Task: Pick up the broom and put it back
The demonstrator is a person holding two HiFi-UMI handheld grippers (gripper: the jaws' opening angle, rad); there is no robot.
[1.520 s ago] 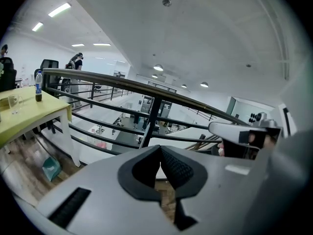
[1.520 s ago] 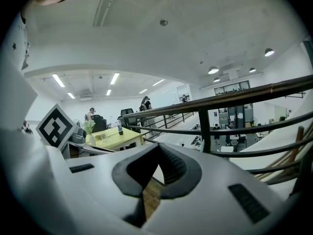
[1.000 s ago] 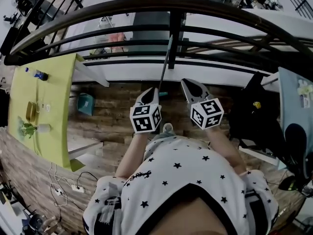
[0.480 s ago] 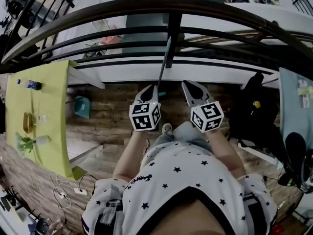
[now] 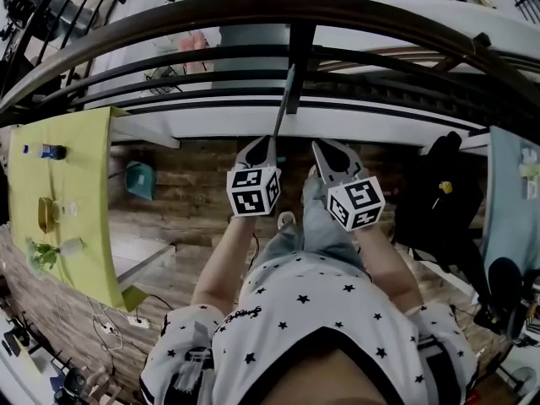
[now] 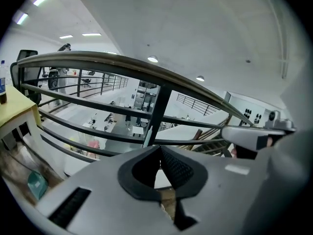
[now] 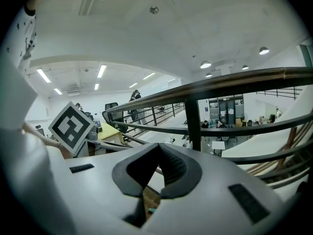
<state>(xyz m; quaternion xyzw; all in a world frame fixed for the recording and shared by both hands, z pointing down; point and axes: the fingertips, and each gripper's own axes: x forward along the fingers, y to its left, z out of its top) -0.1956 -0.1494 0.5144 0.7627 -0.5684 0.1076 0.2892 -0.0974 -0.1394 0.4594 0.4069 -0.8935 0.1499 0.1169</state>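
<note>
The broom (image 5: pixel 284 108) stands as a thin pale pole leaning on the dark railing post, with a teal bit at its foot on the wood floor. My left gripper (image 5: pixel 266 144) is shut, and its tips sit right at the lower part of the pole. I see nothing clamped between the jaws. In the left gripper view, a short stretch of the handle (image 6: pixel 147 137) shows just above the closed tips (image 6: pixel 160 147). My right gripper (image 5: pixel 323 148) hangs beside it to the right, also shut and empty (image 7: pixel 158 145).
A curved black railing (image 5: pixel 253 11) with several bars runs across just ahead, with a drop to a lower floor beyond. A yellow-green table (image 5: pixel 84 226) stands at left, with a teal dustpan (image 5: pixel 139 180) near it. A black chair (image 5: pixel 439 201) is at right. Cables (image 5: pixel 126 319) lie at lower left.
Both grippers have moved forward toward the railing together, and the person has stepped closer to it. Both pairs of jaws look the same as before.
</note>
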